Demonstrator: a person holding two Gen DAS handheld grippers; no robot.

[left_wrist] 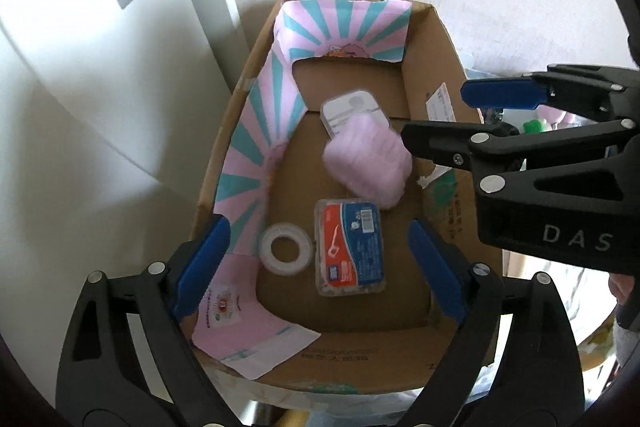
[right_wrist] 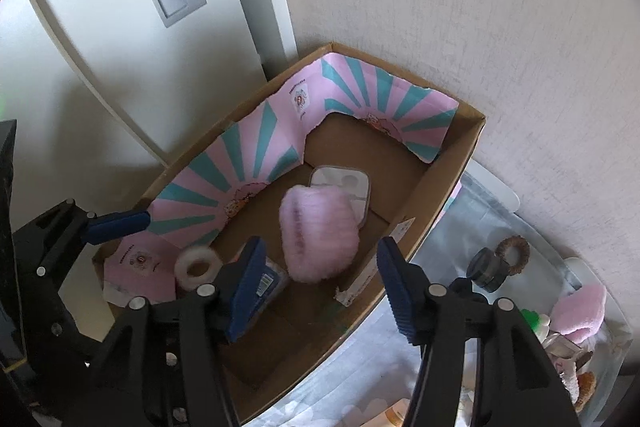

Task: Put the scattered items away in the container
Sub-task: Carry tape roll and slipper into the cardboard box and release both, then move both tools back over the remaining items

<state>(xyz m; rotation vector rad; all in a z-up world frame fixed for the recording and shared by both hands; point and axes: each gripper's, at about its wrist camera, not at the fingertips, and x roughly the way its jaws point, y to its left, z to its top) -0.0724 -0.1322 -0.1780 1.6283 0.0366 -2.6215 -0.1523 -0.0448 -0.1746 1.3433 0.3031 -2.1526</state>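
Box (left_wrist: 434,39): cardboard, against the wall, holds four items.
Pink pouch (left_wrist: 368,163): blurred, inside the box, lying over the white case (left_wrist: 352,107); judged just let go.
Floss box (left_wrist: 350,247): flat on the floor beside the tape roll (left_wrist: 285,247).
Left gripper (left_wrist: 320,275): spread wide, holding nothing, over the near end.
Right gripper (right_wrist: 320,287): spread, holding nothing, above the pouch.
Risk: pouch may roll; the grippers, close together, may knock each other.
Remaining: clutter (right_wrist: 576,315) outside, right of the box.
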